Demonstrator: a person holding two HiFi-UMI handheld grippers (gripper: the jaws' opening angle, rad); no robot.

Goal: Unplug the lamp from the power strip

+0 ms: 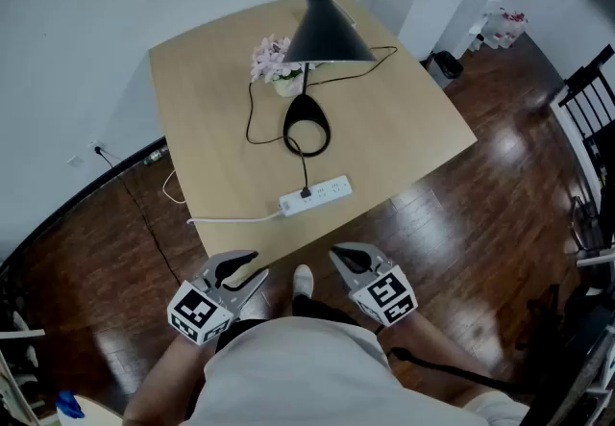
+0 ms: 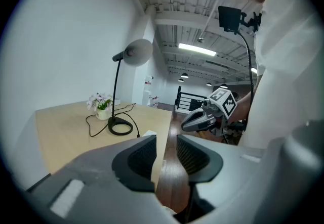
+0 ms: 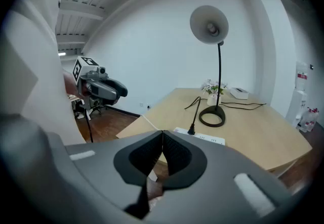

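A black desk lamp (image 1: 325, 22) stands on the wooden table (image 1: 202, 97), its ring base (image 1: 307, 129) near the middle. The lamp's black plug (image 1: 306, 191) sits in the white power strip (image 1: 315, 195) by the table's near edge. Both grippers hang below that edge, over the floor, well short of the strip. My left gripper (image 1: 246, 272) is open with a narrow gap and nothing between its pads (image 2: 144, 154). With its pads pressed together on nothing, my right gripper (image 1: 350, 259) is shut. The right gripper view shows the strip (image 3: 200, 137) and plug (image 3: 192, 129) ahead.
A small pot of pink flowers (image 1: 274, 61) stands behind the lamp base. The strip's white cable (image 1: 226, 219) runs off the table's left edge. A white box (image 3: 238, 93) lies at the far side. Dark wood floor surrounds the table, with a black railing (image 1: 591, 107) at right.
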